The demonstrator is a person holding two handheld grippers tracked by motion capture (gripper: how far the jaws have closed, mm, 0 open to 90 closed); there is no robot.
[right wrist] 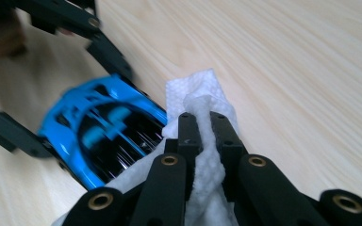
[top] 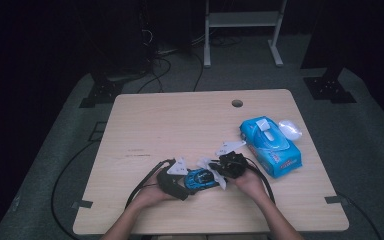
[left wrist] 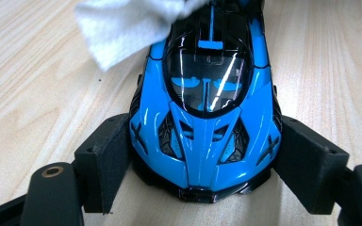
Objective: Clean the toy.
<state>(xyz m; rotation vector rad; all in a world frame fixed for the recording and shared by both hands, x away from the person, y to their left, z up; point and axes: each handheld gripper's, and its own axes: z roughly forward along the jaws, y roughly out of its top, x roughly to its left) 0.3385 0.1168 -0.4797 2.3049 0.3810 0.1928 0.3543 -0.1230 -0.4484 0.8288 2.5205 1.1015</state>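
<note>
A blue and black toy car (top: 200,178) sits on the wooden table (top: 170,130) near its front edge. My left gripper (left wrist: 202,165) is shut on the car's nose (left wrist: 202,141), one pad against each front flank. My right gripper (right wrist: 205,127) is shut on a white wet wipe (right wrist: 202,94), which lies against the car's rear (right wrist: 103,136). In the left gripper view the wipe (left wrist: 127,23) hangs over the car's back left side. In the high view the left gripper (top: 172,177) is just left of the car and the right gripper (top: 230,165) is just right of it.
A blue pack of wet wipes (top: 270,145) lies at the right of the table, with a crumpled clear wrapper (top: 290,129) behind it. A round cable hole (top: 237,103) is near the far edge. Cables trail off the table's front left.
</note>
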